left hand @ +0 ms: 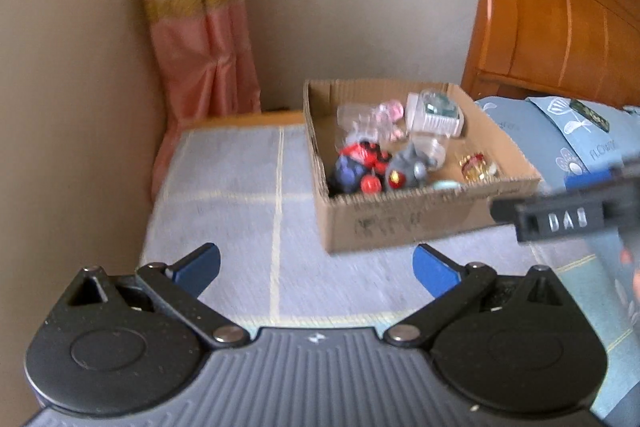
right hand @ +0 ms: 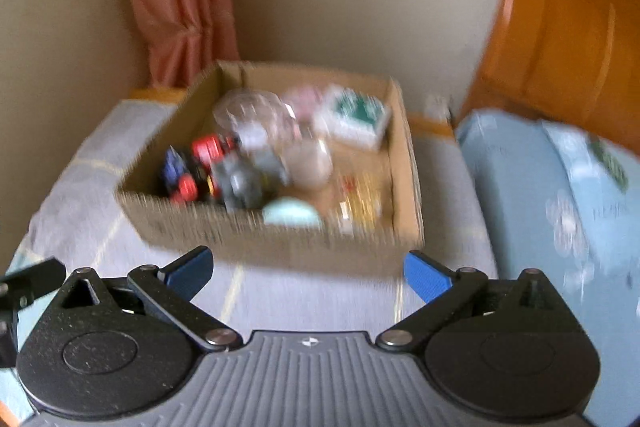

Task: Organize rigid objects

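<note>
Ahead of both grippers, the grey bed cover with pale yellow lines [right hand: 280,291] carries the open brown cardboard box [right hand: 280,239], which holds all the task's things. The right gripper [right hand: 308,273] stands released and empty, its near wall just beyond the blue fingertips; the left gripper [left hand: 316,269], also spread wide with nothing between its pads, sees the box ahead and to its right.

Risks, as I judge them: the soft bed lets the light box slide or tip if a finger catches its wall. Inside, the clear plastic containers [right hand: 256,115] are slippery and could pop out of a pinch. The red, blue and grey toy figures [right hand: 216,171] lie tangled, so lifting one may drag another. The small pale green dome [right hand: 290,213] against the near wall is hard to reach.
</note>
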`<state>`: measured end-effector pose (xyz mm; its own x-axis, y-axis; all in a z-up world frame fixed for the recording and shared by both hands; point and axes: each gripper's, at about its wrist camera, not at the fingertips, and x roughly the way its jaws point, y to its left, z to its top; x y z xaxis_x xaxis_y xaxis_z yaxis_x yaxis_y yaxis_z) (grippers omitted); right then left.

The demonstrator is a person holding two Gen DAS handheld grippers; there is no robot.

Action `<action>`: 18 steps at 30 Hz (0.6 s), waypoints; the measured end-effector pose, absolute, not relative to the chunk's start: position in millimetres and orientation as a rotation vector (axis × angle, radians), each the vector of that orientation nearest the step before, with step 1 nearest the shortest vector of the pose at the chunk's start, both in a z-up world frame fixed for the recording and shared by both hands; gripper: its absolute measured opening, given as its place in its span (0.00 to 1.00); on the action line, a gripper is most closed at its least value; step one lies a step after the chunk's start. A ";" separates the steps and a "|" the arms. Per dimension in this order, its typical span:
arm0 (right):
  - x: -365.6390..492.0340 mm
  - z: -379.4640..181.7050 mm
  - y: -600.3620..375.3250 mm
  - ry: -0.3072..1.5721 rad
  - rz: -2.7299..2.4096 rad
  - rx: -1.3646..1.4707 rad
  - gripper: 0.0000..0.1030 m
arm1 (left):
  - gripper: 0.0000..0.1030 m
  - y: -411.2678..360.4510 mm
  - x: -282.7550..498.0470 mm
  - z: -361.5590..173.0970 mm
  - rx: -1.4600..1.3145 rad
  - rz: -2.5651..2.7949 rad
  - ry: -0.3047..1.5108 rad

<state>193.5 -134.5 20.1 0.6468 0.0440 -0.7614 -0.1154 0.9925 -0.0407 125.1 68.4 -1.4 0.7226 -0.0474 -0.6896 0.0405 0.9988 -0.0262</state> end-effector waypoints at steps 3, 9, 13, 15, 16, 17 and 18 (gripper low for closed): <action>169.6 3.3 -146.9 0.886 0.053 -0.026 1.00 | 0.99 57.6 113.9 -12.4 -0.025 -0.010 0.789; 130.0 -8.3 -158.9 0.904 0.031 0.011 1.00 | 0.99 36.7 97.2 -19.2 0.017 0.012 0.829; 111.8 -2.2 -159.7 0.886 0.042 0.012 1.00 | 0.99 25.7 86.8 -11.4 0.059 0.020 0.816; 105.5 1.5 -157.7 0.872 0.042 0.001 1.00 | 0.99 23.1 81.2 -6.1 0.062 0.016 0.808; 103.3 4.4 -157.7 0.863 0.039 -0.005 1.00 | 0.99 22.3 79.8 -3.7 0.064 0.019 0.805; 101.5 7.2 -157.8 0.856 0.038 -0.007 1.00 | 0.99 21.4 78.2 -0.4 0.067 0.021 0.797; 99.5 10.2 -157.9 0.847 0.041 -0.005 1.00 | 0.99 21.0 76.5 1.9 0.068 0.025 0.788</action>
<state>99.5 -157.9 10.2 0.6617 0.0341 -0.7490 -0.0382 0.9992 0.0118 76.5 21.0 1.9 0.7054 0.0479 -0.7072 0.0033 0.9975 0.0708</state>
